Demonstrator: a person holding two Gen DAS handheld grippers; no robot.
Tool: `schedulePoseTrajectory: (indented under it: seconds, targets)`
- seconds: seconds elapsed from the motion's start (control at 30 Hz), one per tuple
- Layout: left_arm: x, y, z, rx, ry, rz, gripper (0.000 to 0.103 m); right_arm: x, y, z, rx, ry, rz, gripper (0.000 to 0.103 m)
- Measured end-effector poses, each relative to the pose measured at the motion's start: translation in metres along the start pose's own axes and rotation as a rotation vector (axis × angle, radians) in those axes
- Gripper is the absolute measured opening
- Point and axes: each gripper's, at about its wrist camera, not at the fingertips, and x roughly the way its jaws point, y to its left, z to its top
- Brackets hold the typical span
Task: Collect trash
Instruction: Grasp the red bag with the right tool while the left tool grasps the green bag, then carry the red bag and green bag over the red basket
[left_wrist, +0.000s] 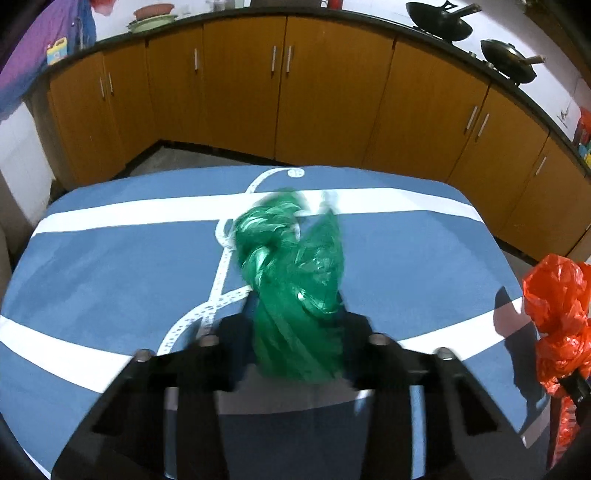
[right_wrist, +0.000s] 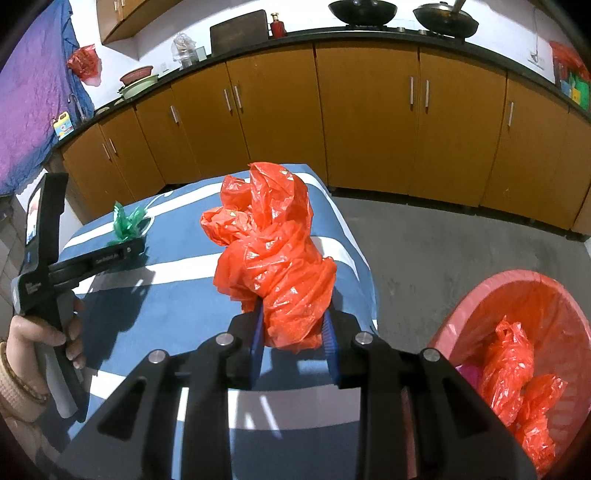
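A crumpled green plastic bag (left_wrist: 291, 258) rises from between the fingers of my left gripper (left_wrist: 295, 317), which is shut on its lower end above the blue and white tablecloth (left_wrist: 110, 277). In the right wrist view the same green bag (right_wrist: 127, 221) sticks up from the left gripper (right_wrist: 138, 245) at the far left. My right gripper (right_wrist: 295, 328) is shut on a bunched red plastic bag (right_wrist: 273, 258) over the table's right edge. That red bag (left_wrist: 557, 302) also shows at the right rim of the left wrist view.
A pink basket (right_wrist: 480, 295) stands on the grey floor (right_wrist: 443, 240) right of the table, with red bags (right_wrist: 509, 369) inside. Orange cabinets (left_wrist: 332, 92) run along the back under a dark counter with two woks (right_wrist: 362, 9). A person's hand (right_wrist: 44, 339) holds the left gripper's handle.
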Motion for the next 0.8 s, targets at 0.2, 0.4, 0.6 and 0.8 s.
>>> schedulePoseTrajectory:
  seconds: [0.2,0.4,0.6,0.8]
  targets:
    - [-0.020,0.004,-0.012,0.019,-0.035,-0.032,0.017,-0.011,0.000,-0.002,0.002,-0.006,0.003,0.028]
    - [-0.063,-0.003,-0.023,0.064,-0.096,-0.060,0.015,-0.043,-0.004,-0.002,0.019,-0.039,0.009,0.028]
    - [-0.109,-0.030,-0.033,0.123,-0.133,-0.111,0.015,-0.096,-0.017,-0.011,0.043,-0.097,-0.009,0.028]
    - [-0.158,-0.071,-0.047,0.177,-0.171,-0.199,0.015,-0.156,-0.043,-0.024,0.086,-0.154,-0.057,0.028]
